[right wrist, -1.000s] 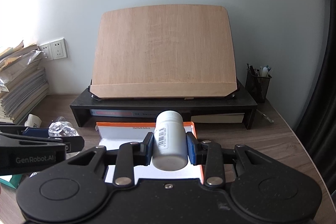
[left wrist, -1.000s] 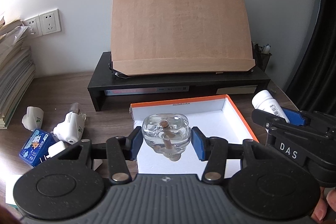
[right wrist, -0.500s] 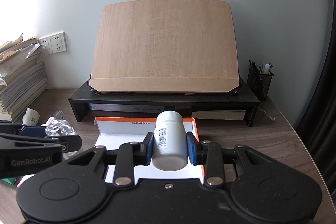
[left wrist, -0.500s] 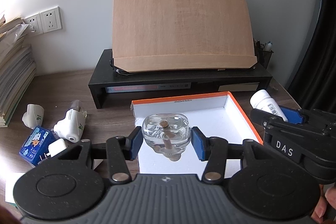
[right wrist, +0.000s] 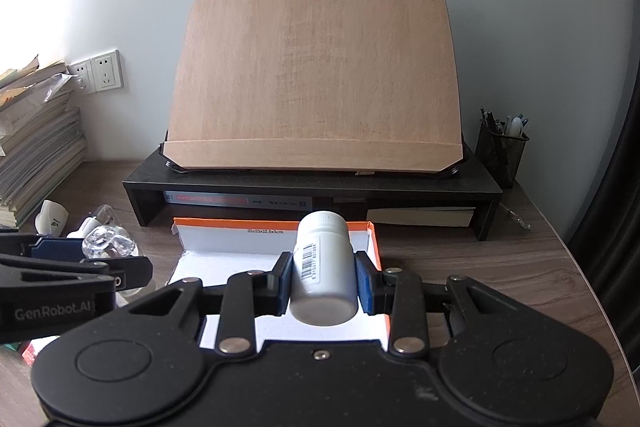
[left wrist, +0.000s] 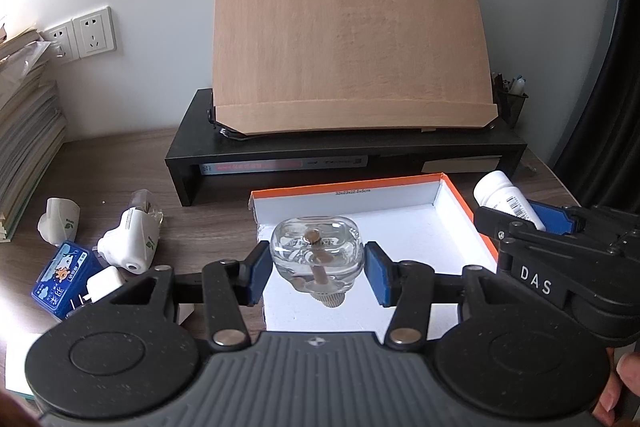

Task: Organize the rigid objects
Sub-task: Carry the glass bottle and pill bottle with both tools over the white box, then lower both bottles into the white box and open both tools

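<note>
The clear glass bottle (left wrist: 317, 254) sits between the blue pads (left wrist: 256, 273) of the left hand-held gripper (left wrist: 317, 273), cap end toward the camera; both pads bear on its sides, so this unit is clenched on the bottle at a moderate jaw width. In the left wrist view the bottle is held above the white floor of the orange-edged box (left wrist: 456, 195), near the box's 9 o'clock wall. The white plastic bottle (right wrist: 323, 273) with a barcode label is clamped between the pads of the right hand-held gripper (right wrist: 323, 281), base toward the camera and cap pointing away; these jaws are drawn in as narrow as the bottle body allows. In the right wrist view this bottle hangs over the box's 3 o'clock side. In the left wrist view the right unit appears at 3 o'clock of the box; in the right wrist view the left unit appears at 9 o'clock. The box rests on the wooden bench (left wrist: 120, 163). At 9 o'clock of the box lie two white plug-in devices (left wrist: 130, 241), a blue card box (left wrist: 60, 279) and a white charger (left wrist: 105, 281). At 12 o'clock stands a black riser shelf (right wrist: 312, 187) carrying a tilted wooden board (right wrist: 316, 83). A paper stack (right wrist: 36, 147) occupies the far 9 o'clock edge, a mesh pen cup (right wrist: 502, 151) the 2 o'clock corner.
</note>
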Action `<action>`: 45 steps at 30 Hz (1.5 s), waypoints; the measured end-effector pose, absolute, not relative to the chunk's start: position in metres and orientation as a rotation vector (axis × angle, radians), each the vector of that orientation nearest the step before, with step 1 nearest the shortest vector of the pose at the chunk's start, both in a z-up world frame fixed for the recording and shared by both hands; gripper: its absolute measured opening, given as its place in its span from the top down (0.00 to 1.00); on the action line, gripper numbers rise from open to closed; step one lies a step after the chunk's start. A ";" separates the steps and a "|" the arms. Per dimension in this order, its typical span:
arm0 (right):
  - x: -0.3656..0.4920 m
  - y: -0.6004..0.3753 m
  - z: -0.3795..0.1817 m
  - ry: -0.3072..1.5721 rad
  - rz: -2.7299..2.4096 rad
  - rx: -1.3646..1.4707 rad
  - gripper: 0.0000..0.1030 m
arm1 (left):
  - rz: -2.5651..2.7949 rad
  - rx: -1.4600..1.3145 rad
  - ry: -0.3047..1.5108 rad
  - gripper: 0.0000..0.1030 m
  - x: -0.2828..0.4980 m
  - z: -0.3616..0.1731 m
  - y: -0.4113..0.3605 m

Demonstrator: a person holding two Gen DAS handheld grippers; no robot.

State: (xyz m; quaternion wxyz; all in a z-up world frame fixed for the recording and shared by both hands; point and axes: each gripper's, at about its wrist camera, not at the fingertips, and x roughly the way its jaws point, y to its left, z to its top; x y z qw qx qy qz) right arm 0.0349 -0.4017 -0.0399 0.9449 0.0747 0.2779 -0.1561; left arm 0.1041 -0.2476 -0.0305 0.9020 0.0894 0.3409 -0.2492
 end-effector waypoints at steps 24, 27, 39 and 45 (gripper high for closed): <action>0.082 -0.420 -0.065 0.631 -0.333 0.161 0.61 | -0.525 0.186 0.753 0.51 0.142 -0.053 -0.258; 0.088 -0.422 -0.070 0.643 -0.332 0.162 0.61 | -0.528 0.180 0.765 0.51 0.147 -0.055 -0.260; 0.086 -0.434 -0.064 0.561 -0.356 0.162 0.45 | -0.567 0.193 0.799 0.51 0.161 -0.065 -0.273; 0.052 -0.436 -0.052 0.532 -0.429 0.158 0.39 | -0.616 0.207 0.815 0.51 0.162 -0.071 -0.291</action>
